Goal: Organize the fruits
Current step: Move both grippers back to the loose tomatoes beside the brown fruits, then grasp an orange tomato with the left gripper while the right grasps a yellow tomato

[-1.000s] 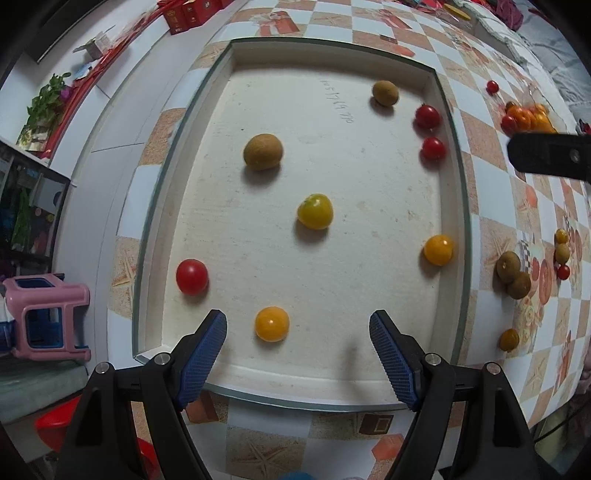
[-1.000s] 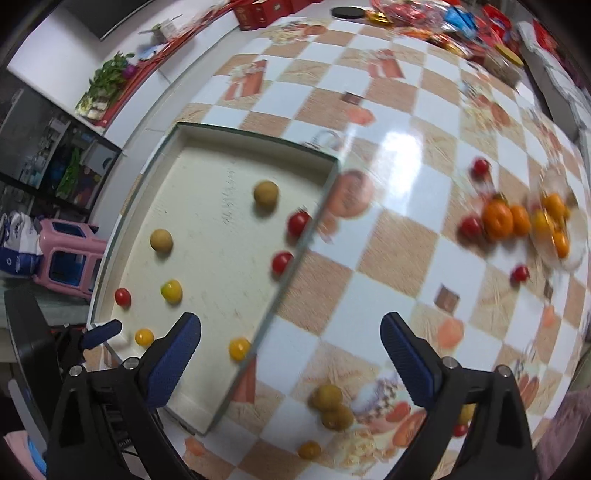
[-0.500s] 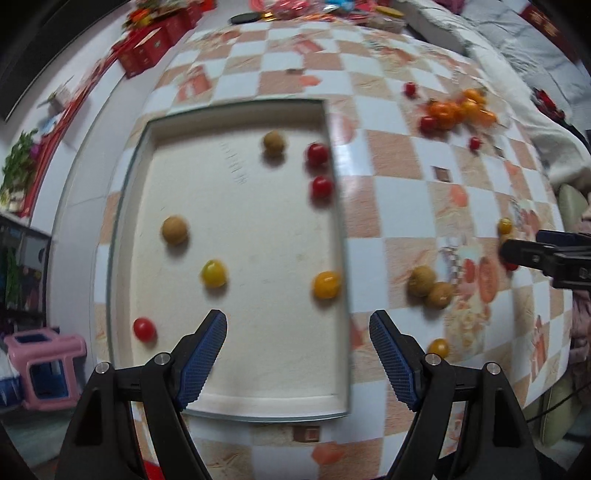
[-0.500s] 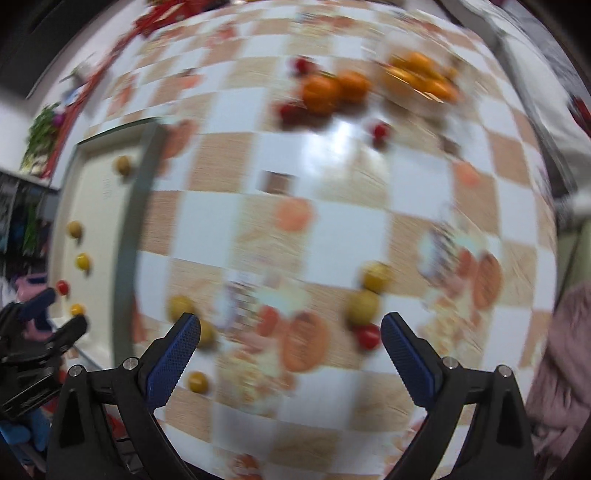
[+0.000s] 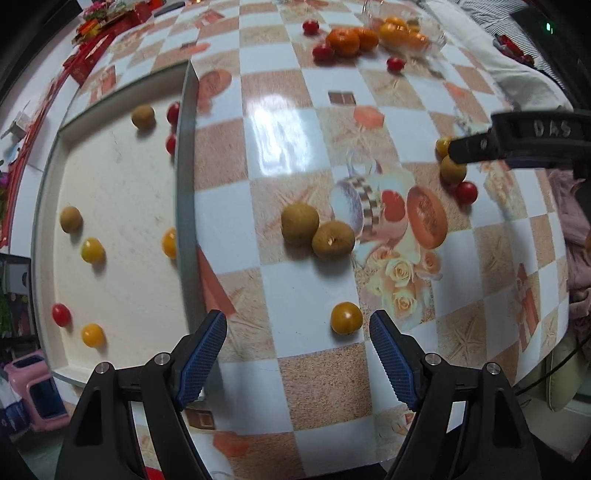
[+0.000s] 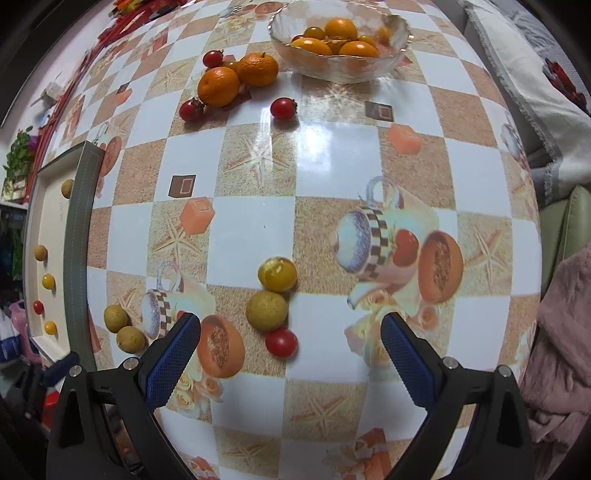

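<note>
My left gripper [image 5: 297,332] hangs open above the checked tablecloth, just right of the cream tray [image 5: 183,206]. A small orange tomato [image 5: 346,318] lies between its fingertips, untouched. Two brown longans [image 5: 300,224] sit farther ahead. My right gripper [image 6: 291,334] is open too, over a yellow tomato [image 6: 277,274], a longan [image 6: 266,310] and a red cherry tomato [image 6: 281,342]; none is gripped. The tray holds several small fruits: longans, red, yellow and orange tomatoes. The right gripper shows as a black bar [image 5: 517,140] in the left wrist view.
A glass bowl [image 6: 400,27] of orange fruit stands at the far side, with two mandarins [image 6: 236,79] and cherry tomatoes [image 6: 283,108] beside it. Two more longans [image 6: 123,328] lie near the tray rim. A pink cloth [image 6: 561,350] hangs off the table's right edge.
Both grippers have swung rightward off the tray to above the tablecloth. The left now hovers by the orange tomato, the right over the yellow tomato, longan and red tomato. Both jaws stayed open.
</note>
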